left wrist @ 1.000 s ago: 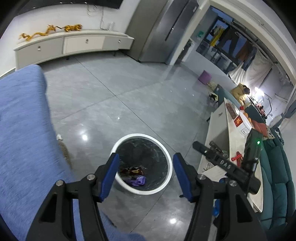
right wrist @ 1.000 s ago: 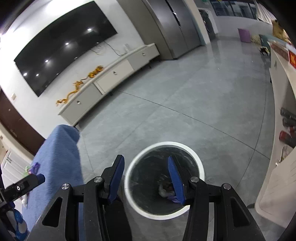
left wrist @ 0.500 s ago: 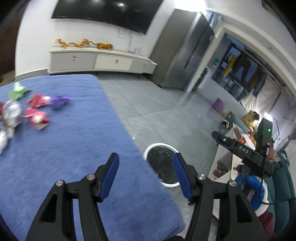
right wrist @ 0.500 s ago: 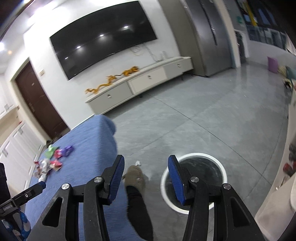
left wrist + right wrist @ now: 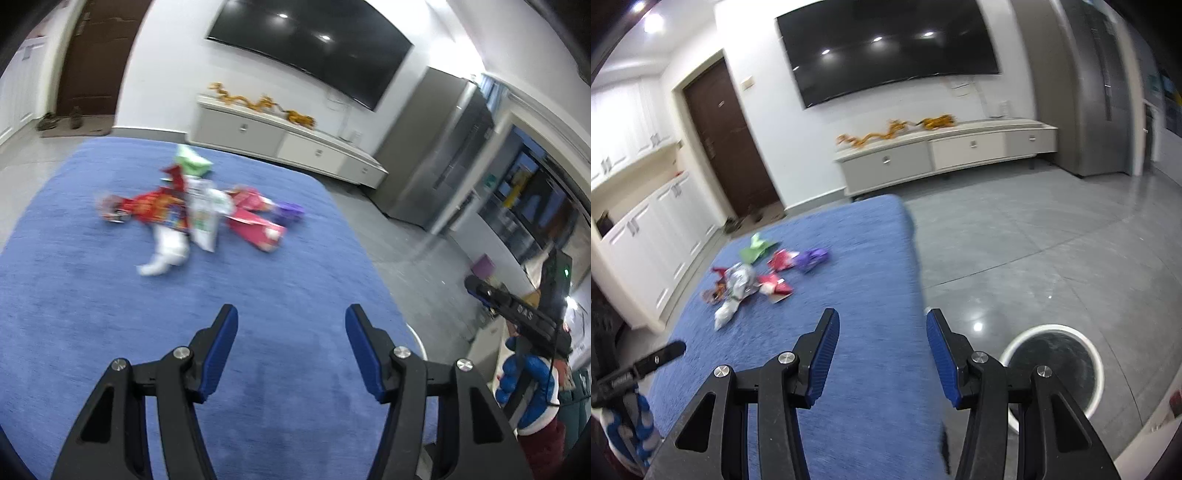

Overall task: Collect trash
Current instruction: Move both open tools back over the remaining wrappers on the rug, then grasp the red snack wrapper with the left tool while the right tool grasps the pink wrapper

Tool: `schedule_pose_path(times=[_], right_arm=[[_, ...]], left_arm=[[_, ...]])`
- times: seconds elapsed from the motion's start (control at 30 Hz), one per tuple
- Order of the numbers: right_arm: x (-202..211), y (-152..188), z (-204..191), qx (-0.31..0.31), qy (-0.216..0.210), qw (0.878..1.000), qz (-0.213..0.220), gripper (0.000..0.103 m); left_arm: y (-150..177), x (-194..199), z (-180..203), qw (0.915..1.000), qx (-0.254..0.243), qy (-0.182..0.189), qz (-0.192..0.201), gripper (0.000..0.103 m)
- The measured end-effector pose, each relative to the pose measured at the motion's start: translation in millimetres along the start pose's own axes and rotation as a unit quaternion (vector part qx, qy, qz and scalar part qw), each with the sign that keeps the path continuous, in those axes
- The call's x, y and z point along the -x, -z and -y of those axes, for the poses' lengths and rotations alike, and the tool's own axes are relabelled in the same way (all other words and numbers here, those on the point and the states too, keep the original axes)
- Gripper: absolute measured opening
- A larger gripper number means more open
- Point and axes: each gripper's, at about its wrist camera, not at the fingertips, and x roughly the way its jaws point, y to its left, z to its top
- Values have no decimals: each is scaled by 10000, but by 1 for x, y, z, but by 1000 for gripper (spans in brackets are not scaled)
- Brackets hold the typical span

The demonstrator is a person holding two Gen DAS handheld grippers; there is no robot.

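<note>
A heap of crumpled wrappers [image 5: 195,214] in red, white, green, pink and purple lies on a blue cloth-covered table [image 5: 110,332]; it also shows in the right wrist view [image 5: 757,277]. My left gripper [image 5: 290,325] is open and empty, above the cloth short of the heap. My right gripper [image 5: 881,328] is open and empty over the table's right edge. A round white-rimmed bin [image 5: 1054,363] stands on the floor right of the table; only a sliver of its rim [image 5: 417,339] shows in the left wrist view.
A grey tiled floor [image 5: 1034,240] surrounds the table. A low white TV cabinet [image 5: 942,155] stands against the far wall under a black screen [image 5: 890,48]. White cupboards [image 5: 639,236] line the left wall. A brown door [image 5: 727,140] is behind.
Both grippers have swung up and left, away from over the bin to over the blue table. The wrapper heap has come into view ahead. Both stay open and empty.
</note>
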Motion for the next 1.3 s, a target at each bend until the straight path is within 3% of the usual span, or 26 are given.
schedule_pose_path(times=[0.33,0.73,1.17,1.3], right_arm=[[-88,-13,-73,728,-737,9929,-593,50],[-174,-27,-126,1433,-1342,9759,-954,55],[-235,-19,-141,1539,-1599,9663,-1305,55],[-243,-18,-139,1465,-1664,9656,-1358,51]], left_arm=[[-54,-29,-72,9978,426,-471,182,58],[-113,-104,-98,9970,237,-722,155,58],[-121,-148,-115,9972,458,-574,-132,23],[-120,-151,-115,9973,478,-537,-154,23]])
